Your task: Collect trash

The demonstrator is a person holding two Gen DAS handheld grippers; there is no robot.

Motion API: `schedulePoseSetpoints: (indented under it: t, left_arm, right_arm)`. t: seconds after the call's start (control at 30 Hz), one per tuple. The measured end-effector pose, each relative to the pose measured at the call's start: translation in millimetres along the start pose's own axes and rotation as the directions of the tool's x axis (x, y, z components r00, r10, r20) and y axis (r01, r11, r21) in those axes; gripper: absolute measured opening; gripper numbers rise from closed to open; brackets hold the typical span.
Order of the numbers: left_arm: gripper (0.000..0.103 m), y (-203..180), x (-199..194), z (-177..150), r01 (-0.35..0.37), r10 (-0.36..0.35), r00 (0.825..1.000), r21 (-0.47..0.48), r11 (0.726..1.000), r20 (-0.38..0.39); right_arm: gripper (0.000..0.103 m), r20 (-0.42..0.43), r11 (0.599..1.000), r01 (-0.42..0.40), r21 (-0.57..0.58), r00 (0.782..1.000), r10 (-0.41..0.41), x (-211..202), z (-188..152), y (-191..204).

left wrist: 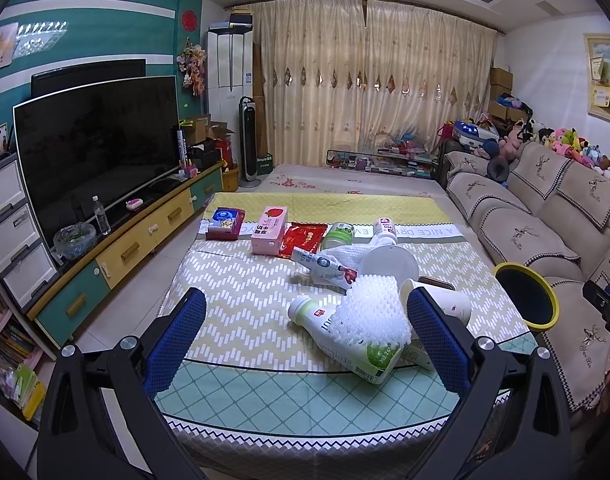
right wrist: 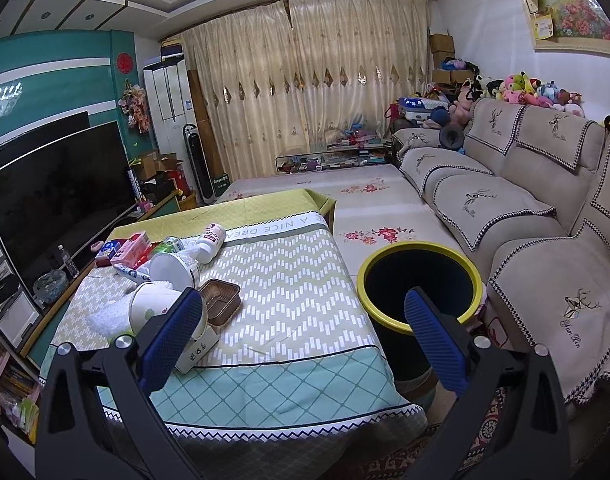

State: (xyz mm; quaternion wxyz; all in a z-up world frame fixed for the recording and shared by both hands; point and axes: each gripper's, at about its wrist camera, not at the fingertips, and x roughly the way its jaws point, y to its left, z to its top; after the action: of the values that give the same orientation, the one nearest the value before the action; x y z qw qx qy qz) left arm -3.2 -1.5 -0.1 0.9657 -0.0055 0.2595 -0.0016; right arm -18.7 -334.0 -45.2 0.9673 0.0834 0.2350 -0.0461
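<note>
Trash lies on the cloth-covered table (left wrist: 241, 320): a white bottle with a green label (left wrist: 345, 344) on its side, a white foam net (left wrist: 369, 308) over it, a paper cup (left wrist: 437, 304), a squeezed tube (left wrist: 325, 266) and a white bowl (left wrist: 387, 262). A black bin with a yellow rim (right wrist: 419, 284) stands right of the table, also in the left wrist view (left wrist: 525, 296). My left gripper (left wrist: 305, 336) is open, with the bottle and foam net between its fingers. My right gripper (right wrist: 301, 332) is open and empty over the table's right edge, beside the bin.
A pink box (left wrist: 269, 230), a blue tissue pack (left wrist: 225, 222), a red packet (left wrist: 303, 240) and a can (left wrist: 337, 234) line the table's far side. A brown tray (right wrist: 221, 300) sits mid-table. A sofa (right wrist: 525, 208) runs along the right, a TV stand (left wrist: 117, 248) along the left.
</note>
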Motion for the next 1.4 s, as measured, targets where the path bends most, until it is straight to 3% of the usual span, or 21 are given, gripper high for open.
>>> schedulePoseSetpoints:
  t: [1.4]
  left_arm:
    - [0.099,1,6,-13,-0.004,0.004,1.000,-0.004,1.000,-0.009]
  right_arm:
    - [0.096,-0.020,1.000,0.001,-0.002,1.000,-0.001,11,-8,7]
